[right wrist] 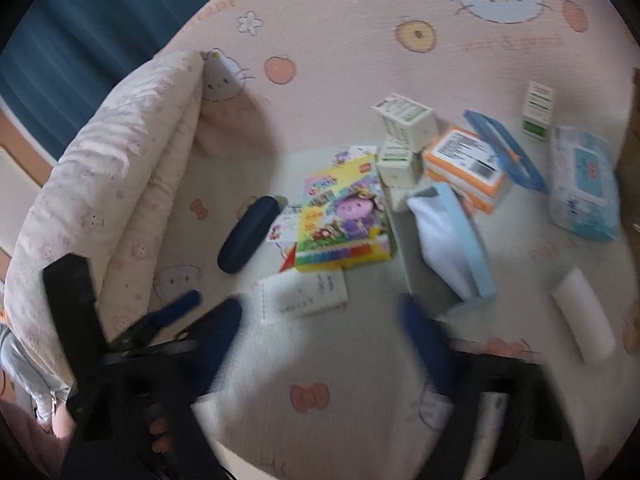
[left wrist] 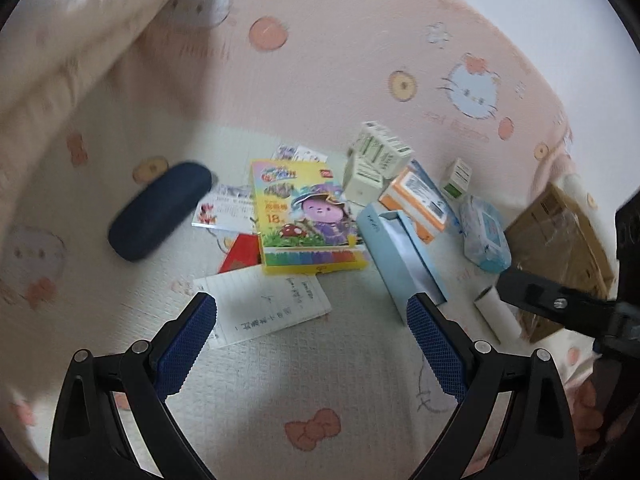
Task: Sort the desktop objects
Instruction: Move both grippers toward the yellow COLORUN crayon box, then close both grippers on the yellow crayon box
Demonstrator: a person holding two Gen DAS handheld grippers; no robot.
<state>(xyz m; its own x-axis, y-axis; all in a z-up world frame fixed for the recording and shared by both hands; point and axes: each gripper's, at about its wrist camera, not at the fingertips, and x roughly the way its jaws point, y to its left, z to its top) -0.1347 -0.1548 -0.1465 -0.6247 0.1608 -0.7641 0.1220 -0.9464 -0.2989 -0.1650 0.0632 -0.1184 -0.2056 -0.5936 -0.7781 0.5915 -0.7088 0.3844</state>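
A pile of small objects lies on a cartoon-print bed sheet (left wrist: 320,380). In it are a yellow crayon box (left wrist: 308,220), a dark blue glasses case (left wrist: 160,210), a lined note sheet (left wrist: 268,304), a light blue long box (left wrist: 400,252), an orange-and-white box (left wrist: 416,200) and white-green cartons (left wrist: 380,152). My left gripper (left wrist: 312,302) hovers open over the note sheet with nothing between its fingers. My right gripper (right wrist: 320,308) is blurred, its fingers apart above the bare sheet near the note sheet (right wrist: 308,292) and the light blue box (right wrist: 452,240), holding nothing.
A wet-wipes pack (left wrist: 484,232), a white roll (left wrist: 496,316) and a brown cardboard box (left wrist: 560,232) lie to the right. A folded quilt (right wrist: 100,180) rises at the left. Loose cards (left wrist: 228,210) and a red card (left wrist: 242,254) lie beside the crayon box.
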